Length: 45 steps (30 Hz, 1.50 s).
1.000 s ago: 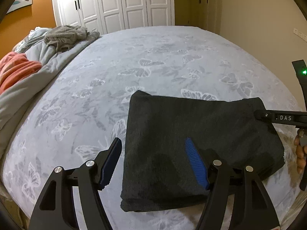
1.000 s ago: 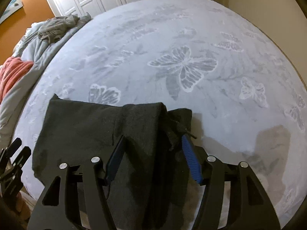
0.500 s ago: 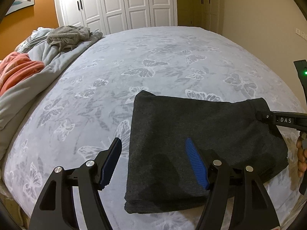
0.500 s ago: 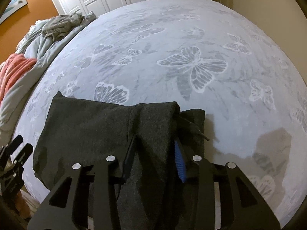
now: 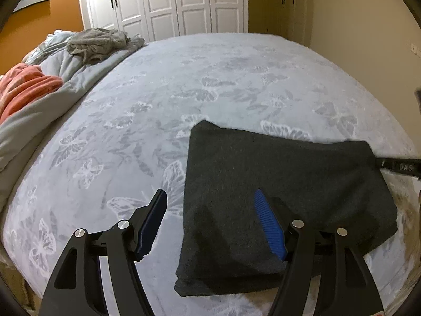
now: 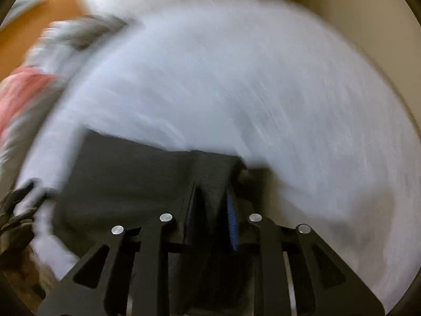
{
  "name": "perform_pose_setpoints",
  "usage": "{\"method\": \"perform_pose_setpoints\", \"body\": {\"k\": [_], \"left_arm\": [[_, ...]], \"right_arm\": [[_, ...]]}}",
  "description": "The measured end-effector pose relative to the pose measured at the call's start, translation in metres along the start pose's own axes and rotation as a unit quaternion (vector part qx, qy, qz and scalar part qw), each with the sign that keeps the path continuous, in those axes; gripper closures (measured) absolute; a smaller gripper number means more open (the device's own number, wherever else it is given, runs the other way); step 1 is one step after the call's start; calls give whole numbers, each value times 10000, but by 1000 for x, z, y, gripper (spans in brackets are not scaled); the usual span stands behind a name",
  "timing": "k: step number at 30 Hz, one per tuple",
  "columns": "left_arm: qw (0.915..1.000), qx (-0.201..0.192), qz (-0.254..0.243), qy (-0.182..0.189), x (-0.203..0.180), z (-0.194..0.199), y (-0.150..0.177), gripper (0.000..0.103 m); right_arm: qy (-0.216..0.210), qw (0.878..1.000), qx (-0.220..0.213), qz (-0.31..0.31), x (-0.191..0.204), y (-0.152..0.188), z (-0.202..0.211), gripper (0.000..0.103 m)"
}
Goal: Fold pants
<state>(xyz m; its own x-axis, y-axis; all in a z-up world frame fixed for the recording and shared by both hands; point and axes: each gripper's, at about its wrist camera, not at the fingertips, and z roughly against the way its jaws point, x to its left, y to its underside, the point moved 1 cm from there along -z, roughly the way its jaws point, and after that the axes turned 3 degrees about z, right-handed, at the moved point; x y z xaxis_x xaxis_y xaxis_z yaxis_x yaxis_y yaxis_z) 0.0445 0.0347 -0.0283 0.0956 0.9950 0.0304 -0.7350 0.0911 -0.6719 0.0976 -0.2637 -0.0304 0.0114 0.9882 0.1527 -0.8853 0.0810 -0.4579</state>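
Pants: the dark grey pants (image 5: 276, 197) lie folded into a flat rectangle on the bed (image 5: 184, 92), straight ahead of both your grippers.
Left gripper: your left gripper (image 5: 210, 210) hangs over the near left edge of the pants with its jaws spread wide; one blue pad (image 5: 268, 223) sits above the cloth, the other over bare bedspread, and nothing is pinched.
Right gripper: your right gripper (image 6: 210, 197) is closing, with a raised fold of the pants' right end between its jaws; this view is badly blurred.
Beyond the left gripper: rumpled grey bedding (image 5: 100, 42) and an orange blanket (image 5: 26, 87), far left.
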Motion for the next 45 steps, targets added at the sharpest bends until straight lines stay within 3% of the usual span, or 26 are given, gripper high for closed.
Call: {"method": "perform_pose_setpoints", "body": {"k": [1,3,4,5,6,10,12,16,17,18,20,22,24,26,29,30,32,35,45], "left_arm": [[10000,14,-25,21,1,1,0,37],[9999,6,-76,117,-1,4,1,35],[9998,-17,-93,178,-3,7,2,29],[9996,-54,-91,244,-4,10,3,28],[9995,-75,-85,307,-6,11,3,27],[9980,32,-172,611,-16,12,8,25],[9965,72,-224,807,-25,14,11,25],[9913,-52,-631,1150,-51,24,17,20],[9898,-110,-767,1193,-58,26,20,19],[9880,-177,-921,1225,-65,29,23,18],[9853,-244,-1144,1242,-76,30,27,18],[9834,-256,-1309,1230,-83,31,31,18],[9833,-245,-1291,1263,-82,33,32,17],[9835,-245,-1259,1272,-80,33,35,17],[9834,-83,-1343,1220,-84,24,40,17],[9834,-40,-1347,1217,-85,22,41,17],[9825,-33,-1367,1266,-89,22,41,17],[9805,-175,-1485,1273,-97,26,41,17],[9801,-127,-1629,1130,-105,23,49,17]], "right_arm": [[-326,9992,43,-206,-6,4,1,81],[-550,9984,-92,-99,-5,8,21,78],[-643,9977,-210,-23,-4,13,34,71],[-794,9966,-224,-26,-5,21,44,53],[-913,9957,-168,-55,-5,28,48,46],[-1340,9904,321,-71,0,58,40,47],[-1412,9884,565,-44,4,65,27,49],[-1505,9875,462,-31,2,65,28,61],[-1521,9875,402,-57,-1,66,31,74],[-1501,9881,351,-8,-2,65,33,81],[-1591,9868,281,-68,-3,63,36,84],[-1700,9854,-60,12,-2,58,55,87],[-1978,9785,-574,98,-1,54,89,102],[-1715,9817,-765,301,-3,53,100,102],[-949,9951,243,147,-18,64,51,101],[-963,9943,457,-69,-25,67,44,101],[-1418,9895,179,-209,-29,63,57,96],[-1665,9855,-60,-319,-29,59,65,93],[-1184,9927,220,-26,-10,67,48,92]]}}
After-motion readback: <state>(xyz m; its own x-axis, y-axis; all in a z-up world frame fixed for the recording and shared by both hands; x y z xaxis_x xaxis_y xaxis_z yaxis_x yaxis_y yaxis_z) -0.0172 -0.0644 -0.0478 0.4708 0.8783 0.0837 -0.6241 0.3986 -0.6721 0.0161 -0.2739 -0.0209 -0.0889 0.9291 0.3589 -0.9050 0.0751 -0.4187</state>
